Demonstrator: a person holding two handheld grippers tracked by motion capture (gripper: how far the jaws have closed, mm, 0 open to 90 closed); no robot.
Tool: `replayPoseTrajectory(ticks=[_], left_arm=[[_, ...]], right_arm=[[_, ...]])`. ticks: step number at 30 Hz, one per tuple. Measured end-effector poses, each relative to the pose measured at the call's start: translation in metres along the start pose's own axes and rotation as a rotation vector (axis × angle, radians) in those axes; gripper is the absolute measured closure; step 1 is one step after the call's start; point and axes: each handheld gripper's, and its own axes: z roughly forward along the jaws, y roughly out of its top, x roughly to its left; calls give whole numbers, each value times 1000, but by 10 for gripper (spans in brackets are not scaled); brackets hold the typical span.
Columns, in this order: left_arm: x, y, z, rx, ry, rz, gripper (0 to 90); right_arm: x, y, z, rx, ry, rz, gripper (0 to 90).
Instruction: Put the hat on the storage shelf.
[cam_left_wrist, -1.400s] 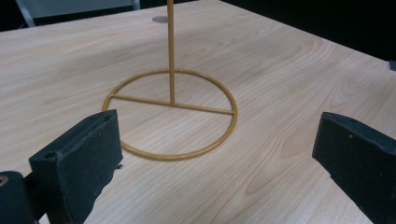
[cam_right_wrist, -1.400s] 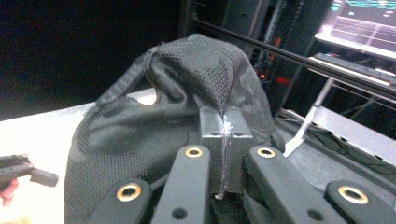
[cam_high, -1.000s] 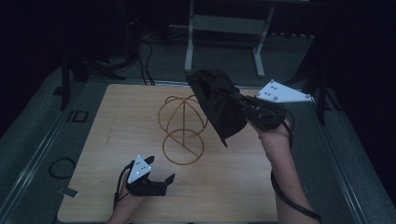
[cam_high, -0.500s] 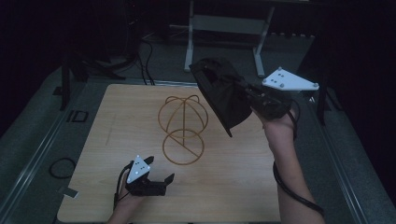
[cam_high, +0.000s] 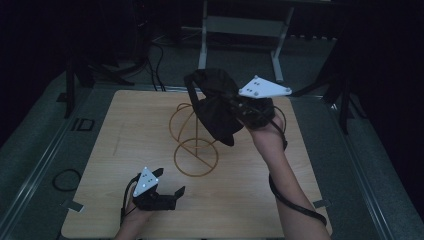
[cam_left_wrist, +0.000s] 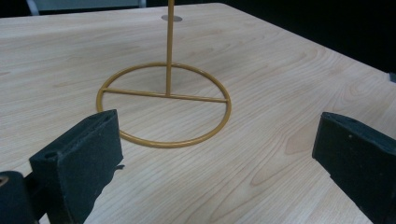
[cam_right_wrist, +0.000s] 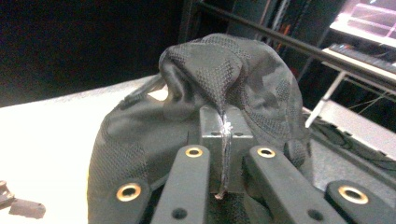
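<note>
A black mesh cap (cam_high: 214, 105) hangs in the air over the right side of a gold wire stand (cam_high: 195, 140), held by my right gripper (cam_high: 239, 109). In the right gripper view the jaws are pinched together on the fabric of the cap (cam_right_wrist: 219, 88). My left gripper (cam_high: 170, 186) rests on the table near the front edge, left of the stand's ring base, open with nothing between the jaws. The left gripper view shows the stand's ring base and upright rod (cam_left_wrist: 169, 95) ahead of the spread jaws.
The wooden tabletop (cam_high: 125, 125) sits on a grey floor. A grey metal frame (cam_high: 240, 30) stands behind the table, with dark cables on the floor at the back left. A cable loop (cam_high: 65, 179) lies left of the table.
My right gripper has carried the cap leftward and a little lower, closer over the wire stand. The left gripper has stayed in place.
</note>
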Motion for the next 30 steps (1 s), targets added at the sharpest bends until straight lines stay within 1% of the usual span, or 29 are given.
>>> replayPoseTrajectory(ticks=[1,3,6,8,9,11,12,13,15,18,21,25,27,29,30], left_arm=[[0,0,0,0,-1,-5,21],[0,-1,0,0,-2,-5,21],[1,-1,0,3,-2,-4,21],[1,-1,0,1,-2,-4,21],[1,-1,0,2,-1,-6,21],[1,-2,0,-1,-1,-9,20],[1,-2,1,2,0,-8,21],[1,-2,1,2,0,-8,21],[1,-2,1,1,-2,-9,21],[0,-3,1,1,-6,-4,21],[0,-4,1,1,-3,4,20],[-1,-4,0,-7,1,14,21],[-1,-4,0,-16,7,9,21],[0,-4,0,-15,8,8,21],[0,-4,0,-17,11,8,21]], right_arm=[[6,-2,6,12,22,-2,892],[8,-3,9,19,24,-5,892],[16,-9,21,54,62,5,891],[17,-11,23,61,66,6,892],[19,-16,28,75,86,11,891],[20,-18,30,81,92,16,891],[20,-23,34,95,110,25,890],[20,-23,34,95,110,25,890],[21,-28,40,112,125,41,889],[22,-32,45,123,140,49,889],[23,-35,48,129,143,52,887],[25,-39,50,122,153,62,874],[25,-40,50,120,159,66,839],[26,-41,51,118,163,66,772],[26,-42,51,115,159,63,771]])
